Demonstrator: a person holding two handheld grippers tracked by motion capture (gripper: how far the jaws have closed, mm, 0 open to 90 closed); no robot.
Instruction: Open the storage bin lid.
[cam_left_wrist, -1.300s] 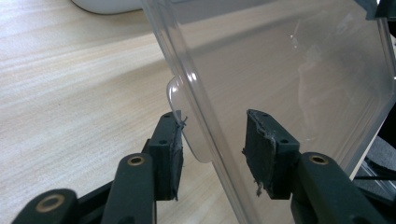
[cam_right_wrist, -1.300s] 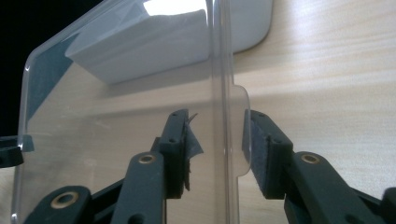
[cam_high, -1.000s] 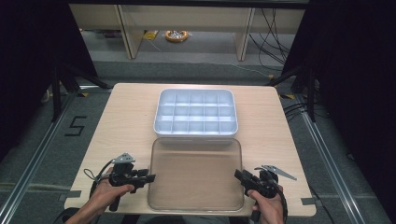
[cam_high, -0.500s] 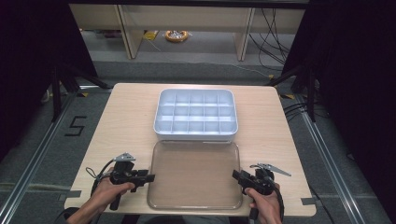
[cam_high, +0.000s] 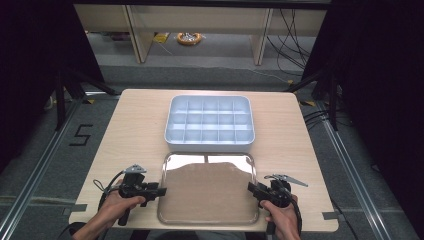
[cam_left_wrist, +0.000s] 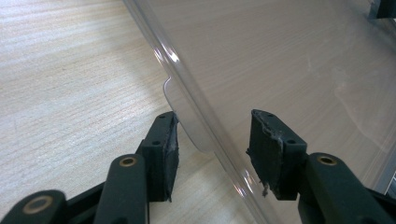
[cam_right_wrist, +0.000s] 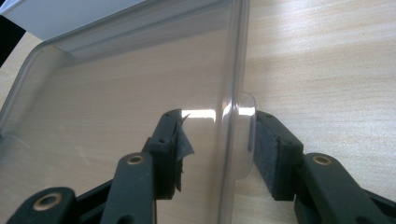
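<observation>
Clear lid (cam_high: 209, 192) flat on table (cam_high: 135, 130) just in front of white divided box (cam_high: 210, 123), both grippers (cam_left_wrist: 212, 144) (cam_right_wrist: 217, 149) spread astride its side-edge tabs (cam_left_wrist: 187, 116) (cam_right_wrist: 243, 135), not yet pinching; likely light, stiff, slippery plastic, best taken by tabs.

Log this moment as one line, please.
left gripper: open, straddling clear lid left tab | right gripper: open, straddling right tab | compartment tray: behind lid
</observation>
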